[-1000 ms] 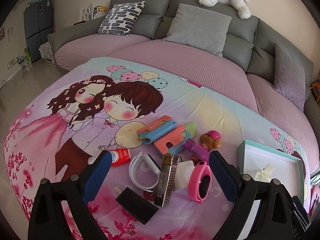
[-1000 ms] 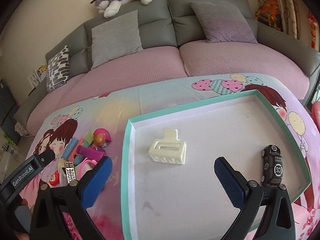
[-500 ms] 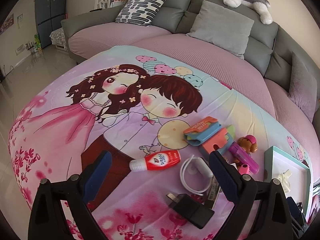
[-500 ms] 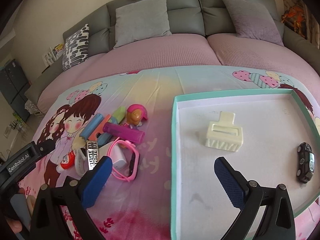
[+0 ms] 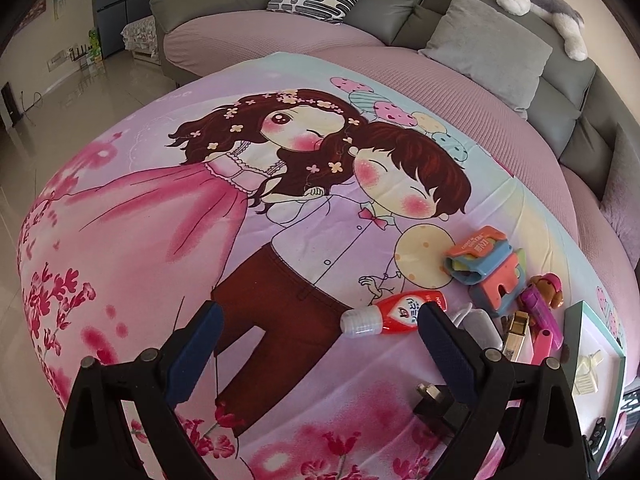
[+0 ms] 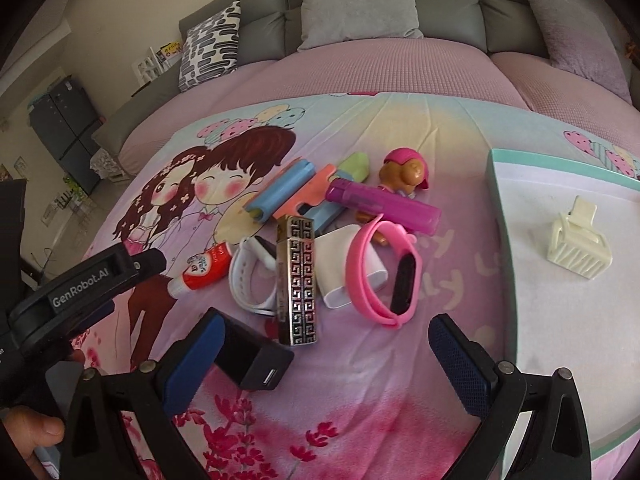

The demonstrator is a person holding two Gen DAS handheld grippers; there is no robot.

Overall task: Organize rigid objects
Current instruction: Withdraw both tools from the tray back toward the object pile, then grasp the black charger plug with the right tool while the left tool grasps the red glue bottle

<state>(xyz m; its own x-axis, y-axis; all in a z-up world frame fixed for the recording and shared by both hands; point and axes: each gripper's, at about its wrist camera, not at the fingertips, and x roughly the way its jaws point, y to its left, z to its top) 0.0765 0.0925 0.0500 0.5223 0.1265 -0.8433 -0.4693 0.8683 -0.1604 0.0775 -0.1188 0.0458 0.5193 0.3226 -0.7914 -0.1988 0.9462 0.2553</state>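
Both grippers are spread wide and empty: the right gripper [image 6: 320, 354] hovers over the clutter on the cartoon-printed bedsheet [image 6: 360, 400], probably choosing what goes next into the teal-rimmed white tray [image 6: 505, 248]. The left gripper [image 5: 316, 330] hangs beside the red glue bottle [image 5: 394, 312]. Nearest the right gripper, the silver patterned harmonica [image 6: 297, 280] lies flat, its long axis running away from the camera toward the sofa.

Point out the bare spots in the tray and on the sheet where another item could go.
Most of the tray is free; only the cream hair clip shows, toward its back. The printed couple left of the glue bottle is bare. Crowded: harmonica, pink watch.
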